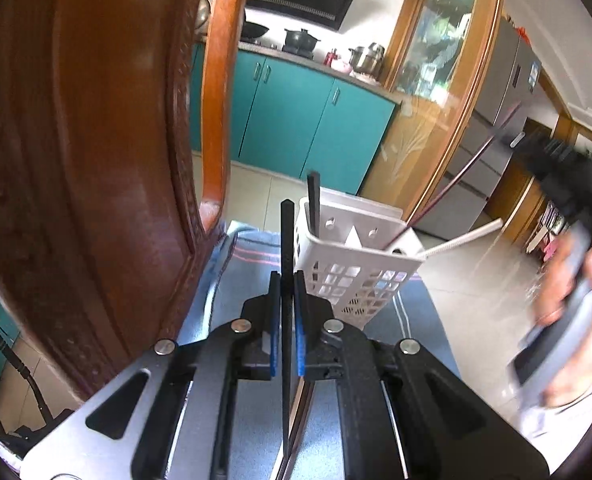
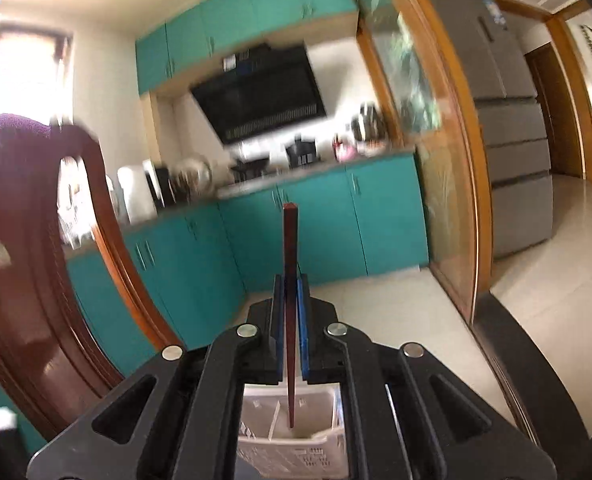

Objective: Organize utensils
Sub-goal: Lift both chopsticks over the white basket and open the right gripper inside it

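Observation:
In the left wrist view my left gripper [image 1: 287, 278] is shut on a black chopstick [image 1: 287, 240] that stands upright between the blue pads. Just beyond it, a white slotted utensil basket [image 1: 355, 268] holds another black chopstick [image 1: 313, 200] and a white stick [image 1: 463, 236] that leans out to the right. A dark red chopstick [image 1: 451, 180] slants down into the basket from my blurred right gripper [image 1: 523, 140], above it on the right. In the right wrist view my right gripper [image 2: 290, 280] is shut on that red chopstick [image 2: 290, 240], whose lower tip hangs over the basket [image 2: 296, 444].
A carved wooden chair back [image 1: 96, 160] stands close on the left. The basket sits on a blue striped cloth [image 1: 248, 264]. Teal kitchen cabinets [image 1: 296, 120], a glass sliding door [image 1: 435, 100] and a grey fridge [image 1: 507, 88] lie beyond. A hand [image 1: 575, 292] holds the right gripper.

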{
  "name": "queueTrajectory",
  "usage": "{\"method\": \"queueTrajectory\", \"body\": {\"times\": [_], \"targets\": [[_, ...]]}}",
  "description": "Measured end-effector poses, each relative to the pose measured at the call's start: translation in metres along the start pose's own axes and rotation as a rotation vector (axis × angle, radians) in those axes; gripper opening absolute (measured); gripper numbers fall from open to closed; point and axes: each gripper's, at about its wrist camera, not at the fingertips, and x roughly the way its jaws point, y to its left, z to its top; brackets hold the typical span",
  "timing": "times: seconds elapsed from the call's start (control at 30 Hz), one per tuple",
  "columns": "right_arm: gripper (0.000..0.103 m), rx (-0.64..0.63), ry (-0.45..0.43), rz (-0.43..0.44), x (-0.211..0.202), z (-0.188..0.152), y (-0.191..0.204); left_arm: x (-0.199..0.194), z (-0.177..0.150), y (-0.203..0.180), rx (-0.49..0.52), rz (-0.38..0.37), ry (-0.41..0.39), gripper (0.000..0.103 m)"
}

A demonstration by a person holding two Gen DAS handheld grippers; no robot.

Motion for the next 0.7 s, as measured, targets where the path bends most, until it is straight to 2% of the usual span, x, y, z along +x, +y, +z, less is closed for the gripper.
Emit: {"method": "queueTrajectory", "body": {"times": [0.17,0.23,0.3,0.43,0.5,0.6,0.7], "targets": [[0.007,-0.064,0.103,-0.016,0.023,-0.029,0.006,-0.013,0.004,0.007,-0.025,-0.017,-0.041,0.007],[0.010,-0.057,0.109,-0.008,0.016,-0.032,0.005,-0.016,0.005,0.008,-0.027,-0.022,-0.050,0.007],[0.030,-0.038,0.089,0.004,0.007,-0.030,0.002,-0.020,0.004,0.008,-0.023,-0.026,-0.064,0.007],[0.045,0.012,-0.006,0.023,-0.037,-0.027,-0.008,-0.026,0.006,0.004,-0.023,-0.044,-0.086,0.007],[0.054,0.034,-0.073,0.015,-0.062,-0.032,-0.020,-0.037,0.012,-0.002,0.000,-0.052,-0.122,0.007],[0.057,0.042,-0.125,-0.030,-0.086,-0.046,-0.039,-0.057,0.032,-0.012,0.016,-0.069,-0.187,0.007],[0.057,0.057,-0.090,-0.072,-0.089,-0.061,-0.059,-0.079,0.058,-0.019,0.009,-0.112,-0.276,0.007]]}}
